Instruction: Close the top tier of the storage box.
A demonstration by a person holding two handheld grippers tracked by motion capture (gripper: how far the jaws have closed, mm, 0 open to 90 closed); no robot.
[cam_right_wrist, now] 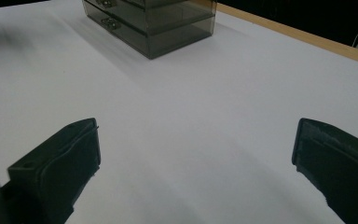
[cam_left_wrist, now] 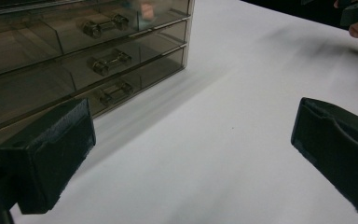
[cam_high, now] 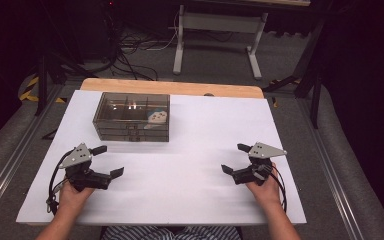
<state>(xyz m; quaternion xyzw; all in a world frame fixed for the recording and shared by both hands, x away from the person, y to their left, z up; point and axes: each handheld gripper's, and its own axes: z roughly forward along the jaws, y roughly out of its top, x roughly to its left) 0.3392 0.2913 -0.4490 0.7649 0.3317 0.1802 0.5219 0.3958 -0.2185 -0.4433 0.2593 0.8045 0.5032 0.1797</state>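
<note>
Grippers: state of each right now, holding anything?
Left gripper: open, holding nothing, near the drawer box.
Right gripper: open, holding nothing, over the white table.

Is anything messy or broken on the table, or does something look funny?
Nothing looks spilled or broken. The smoky drawer box stands straight on the white table with its three drawers shut. A small pale thing sits inside the box; what it is I cannot tell. The left gripper and the right gripper are open and hold nothing.

The left gripper [cam_high: 106, 161] and the right gripper [cam_high: 235, 158] each sit in a hand, jaws spread wide with nothing between them, apparently pointing inward toward each other.
</note>
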